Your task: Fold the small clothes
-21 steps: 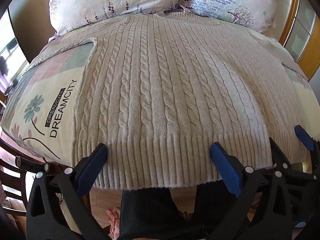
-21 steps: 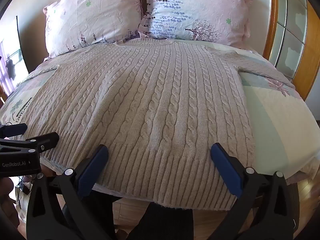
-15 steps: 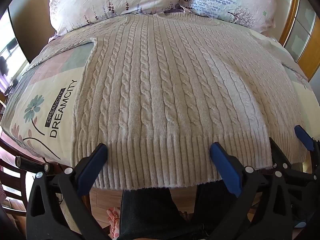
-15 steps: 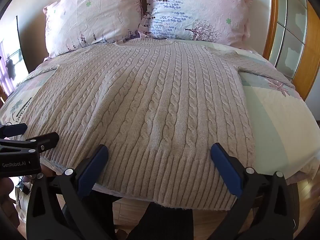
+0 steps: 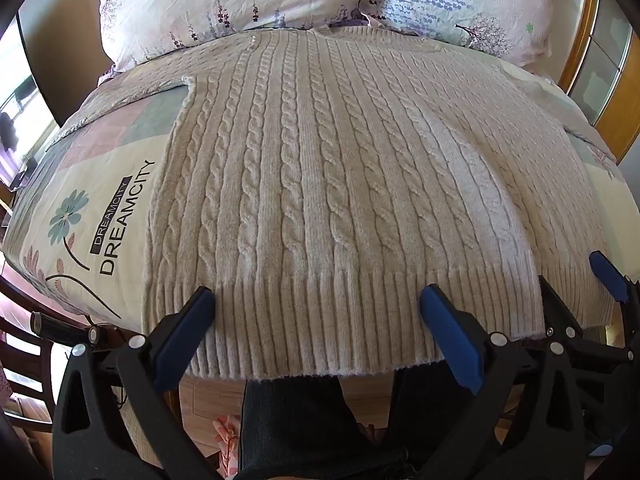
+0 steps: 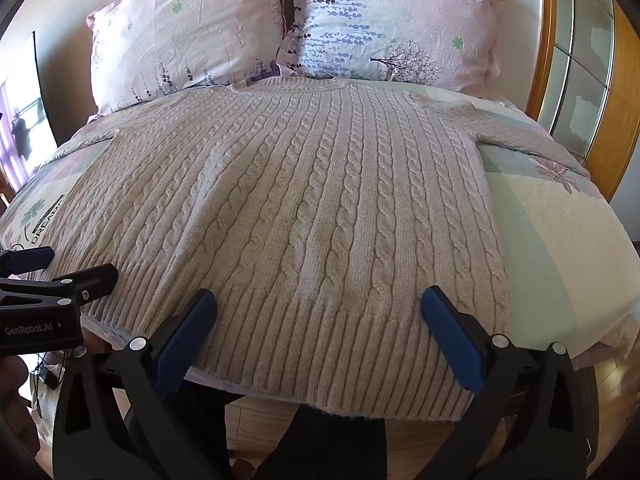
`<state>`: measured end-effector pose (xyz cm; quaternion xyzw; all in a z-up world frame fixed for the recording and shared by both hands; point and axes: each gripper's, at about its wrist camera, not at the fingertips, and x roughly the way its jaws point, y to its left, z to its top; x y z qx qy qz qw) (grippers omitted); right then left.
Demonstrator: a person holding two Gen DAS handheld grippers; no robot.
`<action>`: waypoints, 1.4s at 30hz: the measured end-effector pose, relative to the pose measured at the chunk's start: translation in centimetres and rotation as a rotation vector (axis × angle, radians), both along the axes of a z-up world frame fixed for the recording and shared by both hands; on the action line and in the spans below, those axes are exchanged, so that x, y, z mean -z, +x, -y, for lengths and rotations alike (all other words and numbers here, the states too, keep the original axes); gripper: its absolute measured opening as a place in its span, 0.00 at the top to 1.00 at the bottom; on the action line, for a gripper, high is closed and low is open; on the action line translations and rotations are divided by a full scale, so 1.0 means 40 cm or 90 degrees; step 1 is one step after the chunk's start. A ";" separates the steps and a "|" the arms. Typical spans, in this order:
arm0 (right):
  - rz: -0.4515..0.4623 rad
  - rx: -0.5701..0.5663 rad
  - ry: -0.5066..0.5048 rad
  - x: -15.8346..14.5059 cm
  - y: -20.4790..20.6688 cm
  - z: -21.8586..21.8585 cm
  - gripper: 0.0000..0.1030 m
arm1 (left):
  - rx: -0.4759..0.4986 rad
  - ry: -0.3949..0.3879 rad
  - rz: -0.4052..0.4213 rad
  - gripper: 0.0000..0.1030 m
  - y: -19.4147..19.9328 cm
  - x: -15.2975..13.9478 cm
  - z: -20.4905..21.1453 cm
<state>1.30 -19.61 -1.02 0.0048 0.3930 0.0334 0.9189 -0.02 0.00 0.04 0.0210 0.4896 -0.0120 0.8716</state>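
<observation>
A beige cable-knit sweater (image 5: 340,168) lies spread flat on the bed, neck toward the pillows, ribbed hem hanging over the near edge; it also shows in the right wrist view (image 6: 320,208). My left gripper (image 5: 316,316) is open, its blue pads over the hem's left half. My right gripper (image 6: 318,320) is open over the hem's right half. The right gripper also shows at the right edge of the left wrist view (image 5: 576,292), and the left gripper at the left edge of the right wrist view (image 6: 52,276).
Two floral pillows (image 6: 192,40) (image 6: 392,24) stand at the head of the bed. The quilt (image 5: 100,216) carries a DREAMCITY print at the left. A wooden-framed panel (image 6: 580,60) is at the right. A person's dark trousers (image 5: 304,424) are below the bed edge.
</observation>
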 end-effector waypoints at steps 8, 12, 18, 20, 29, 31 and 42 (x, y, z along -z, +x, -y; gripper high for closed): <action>0.000 0.000 0.000 0.000 0.000 0.000 0.01 | 0.000 0.000 0.001 0.02 0.000 0.000 0.000; 0.000 0.000 0.000 0.000 0.000 0.000 0.01 | 0.000 0.000 0.001 0.02 0.000 0.000 0.000; 0.000 0.000 0.000 0.000 0.000 0.000 0.01 | 0.000 0.000 0.001 0.02 0.000 0.000 0.000; 0.000 0.000 0.000 0.000 0.000 0.000 0.01 | 0.000 0.000 0.001 0.02 0.000 0.000 0.000; 0.000 0.000 0.000 0.001 0.001 0.000 0.01 | 0.000 0.000 0.002 0.02 0.004 -0.005 -0.001; 0.000 0.000 0.000 0.001 0.001 0.000 0.01 | 0.000 0.000 0.002 0.02 0.005 -0.008 -0.001; 0.000 0.000 -0.001 0.001 0.002 0.000 0.01 | 0.000 0.000 0.003 0.02 0.005 -0.009 -0.001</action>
